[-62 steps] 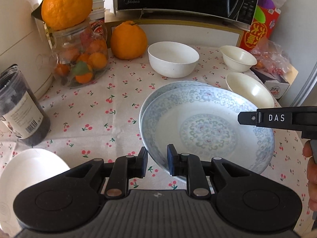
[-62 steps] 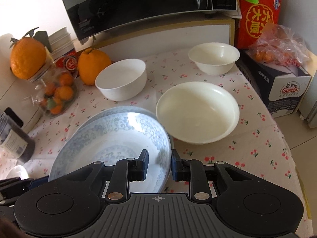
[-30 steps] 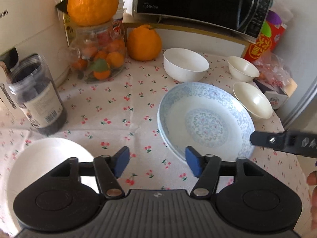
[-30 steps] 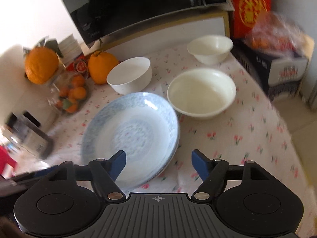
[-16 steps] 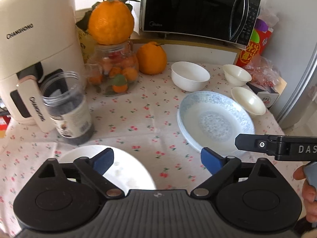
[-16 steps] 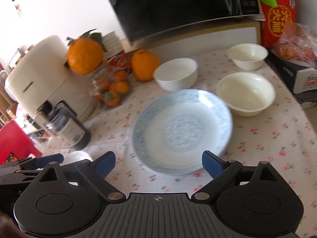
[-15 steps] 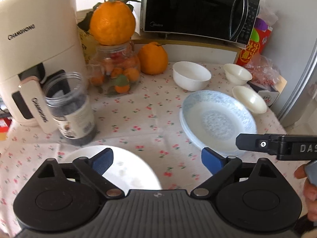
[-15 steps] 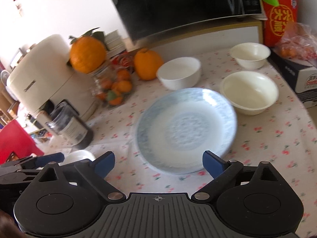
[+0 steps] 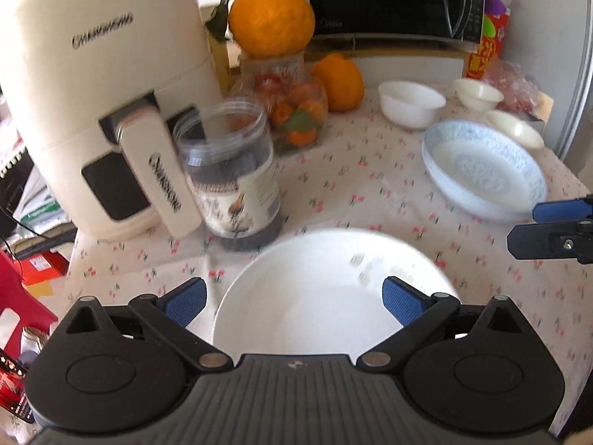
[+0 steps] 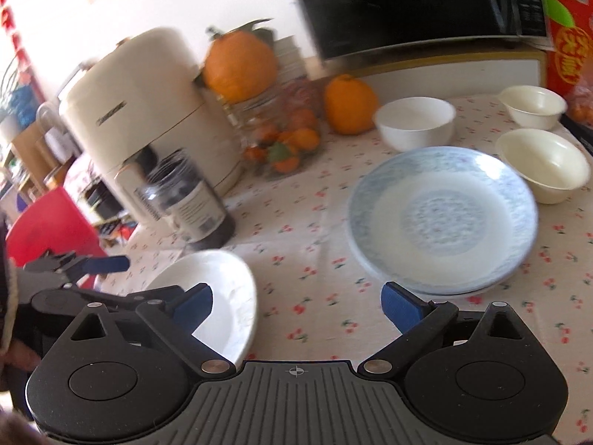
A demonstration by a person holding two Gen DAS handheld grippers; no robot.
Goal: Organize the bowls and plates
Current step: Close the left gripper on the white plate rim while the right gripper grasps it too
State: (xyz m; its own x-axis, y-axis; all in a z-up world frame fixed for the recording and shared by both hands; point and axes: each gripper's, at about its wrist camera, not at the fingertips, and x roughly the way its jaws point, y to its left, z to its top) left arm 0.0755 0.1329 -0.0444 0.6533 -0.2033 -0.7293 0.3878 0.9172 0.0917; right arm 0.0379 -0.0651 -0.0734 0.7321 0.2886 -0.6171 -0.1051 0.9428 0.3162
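My left gripper [image 9: 292,302] is open and empty, its blue pads either side of a plain white plate [image 9: 326,296] at the table's near edge. The plate also shows in the right wrist view [image 10: 229,289]. My right gripper [image 10: 296,306] is open and empty above the tablecloth, between the white plate and two stacked blue-patterned plates [image 10: 443,218]. The stack also shows in the left wrist view [image 9: 481,167]. A white bowl [image 10: 415,122] and two cream bowls [image 10: 543,165] [image 10: 532,105] sit behind the stack.
A cream air fryer [image 9: 103,104] stands at the left with a dark jar [image 9: 233,181] in front of it. A glass jar of small oranges [image 9: 292,111] carries a big orange [image 9: 270,22]; another orange [image 9: 339,81] lies beside it. A microwave [image 9: 389,0] is at the back.
Both grippers let go of the blue plate, opened wide and pulled back. The left gripper swung left onto the white plate; the right gripper also turned left.
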